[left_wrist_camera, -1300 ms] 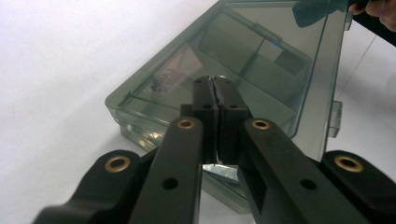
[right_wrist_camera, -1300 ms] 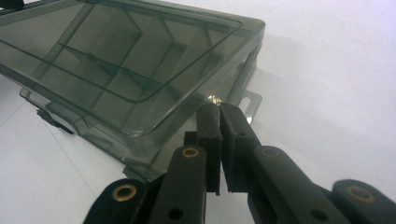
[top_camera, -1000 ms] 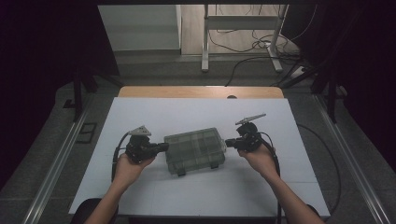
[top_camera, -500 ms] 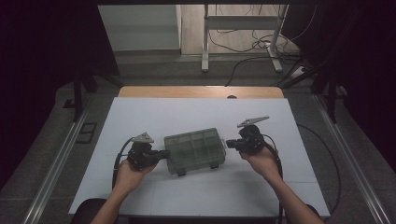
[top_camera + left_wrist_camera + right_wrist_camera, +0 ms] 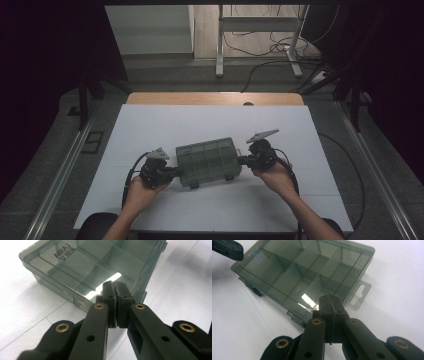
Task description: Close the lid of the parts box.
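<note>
Both claws are pressed together with nothing between the pads. The left claw (image 5: 176, 172) rests its tip against one short end of the compartment box (image 5: 208, 162); the right claw (image 5: 243, 160) meets the opposite end. Since a second ago the left hand has drawn toward the near edge of the counter (image 5: 150, 120), turning that end of the box with it, so the box is probably being nudged square. Its smoky lid is shut; the divided cells look empty.

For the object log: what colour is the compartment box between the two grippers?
Smoky grey-green, see-through plastic; the compartment box shows best in the right gripper view.
</note>
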The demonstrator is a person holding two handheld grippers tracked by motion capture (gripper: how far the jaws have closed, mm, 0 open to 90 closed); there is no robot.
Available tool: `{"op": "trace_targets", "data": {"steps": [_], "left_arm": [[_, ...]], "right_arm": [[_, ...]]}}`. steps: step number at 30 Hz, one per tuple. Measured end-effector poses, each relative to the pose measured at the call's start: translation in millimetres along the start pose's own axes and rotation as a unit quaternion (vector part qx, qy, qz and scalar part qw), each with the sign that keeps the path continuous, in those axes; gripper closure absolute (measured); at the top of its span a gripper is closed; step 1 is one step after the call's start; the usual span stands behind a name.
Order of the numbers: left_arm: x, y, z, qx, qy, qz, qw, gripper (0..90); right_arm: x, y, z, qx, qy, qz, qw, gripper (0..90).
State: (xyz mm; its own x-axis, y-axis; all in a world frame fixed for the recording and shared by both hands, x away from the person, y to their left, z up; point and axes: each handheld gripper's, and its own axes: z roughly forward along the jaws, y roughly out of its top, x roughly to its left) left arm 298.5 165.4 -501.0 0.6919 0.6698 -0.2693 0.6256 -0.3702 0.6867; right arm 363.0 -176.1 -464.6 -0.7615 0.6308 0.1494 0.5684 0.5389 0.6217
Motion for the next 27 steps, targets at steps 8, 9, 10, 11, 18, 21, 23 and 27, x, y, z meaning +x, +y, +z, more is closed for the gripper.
{"op": "trace_targets", "data": {"steps": [8, 9, 10, 11, 18, 21, 23, 27], "left_arm": [[-8.2, -8.5, -6.8, -0.003, -0.014, -0.002, 0.9999, 88.0], [-10.1, -10.5, -7.6, -0.003, -0.018, -0.002, 0.9998, 88.0], [-11.9, -12.4, -8.0, -0.002, -0.021, 0.001, 0.9998, 88.0], [-14.2, -14.5, -8.2, -0.001, -0.023, -0.001, 0.9997, 88.0], [-20.2, -22.1, 6.5, 0.055, -0.032, 0.01, 0.998, 88.2], [-17.3, -21.8, 11.5, 0.067, -0.031, 0.004, 0.9972, 89.5], [-15.7, -20.8, 12.0, 0.068, -0.026, 0.008, 0.9973, 89.6], [-9.4, -17.9, 11.4, 0.063, -0.011, 0.004, 0.9979, 89.6]], "right_arm": [[0.1, -4.6, 6.2, 0.012, -0.006, -0.002, 0.9999, 89.1], [0.3, -4.5, 6.2, 0.013, -0.006, -0.004, 0.9999, 89.1], [0.9, -4.5, 6.4, 0.013, -0.008, -0.004, 0.9999, 89.1], [1.5, -4.6, 6.5, 0.012, -0.01, -0.005, 0.9999, 89.1], [4.1, -4.4, 7.3, 0.013, -0.009, -0.011, 0.9998, 89.1], [4.8, -4.3, 7.5, 0.014, -0.008, -0.011, 0.9998, 89.2], [5.3, -4.3, 7.5, 0.015, -0.006, -0.01, 0.9998, 89.1], [6.4, -4.3, 8.2, 0.016, 0.001, -0.011, 0.9998, 89.1]]}}
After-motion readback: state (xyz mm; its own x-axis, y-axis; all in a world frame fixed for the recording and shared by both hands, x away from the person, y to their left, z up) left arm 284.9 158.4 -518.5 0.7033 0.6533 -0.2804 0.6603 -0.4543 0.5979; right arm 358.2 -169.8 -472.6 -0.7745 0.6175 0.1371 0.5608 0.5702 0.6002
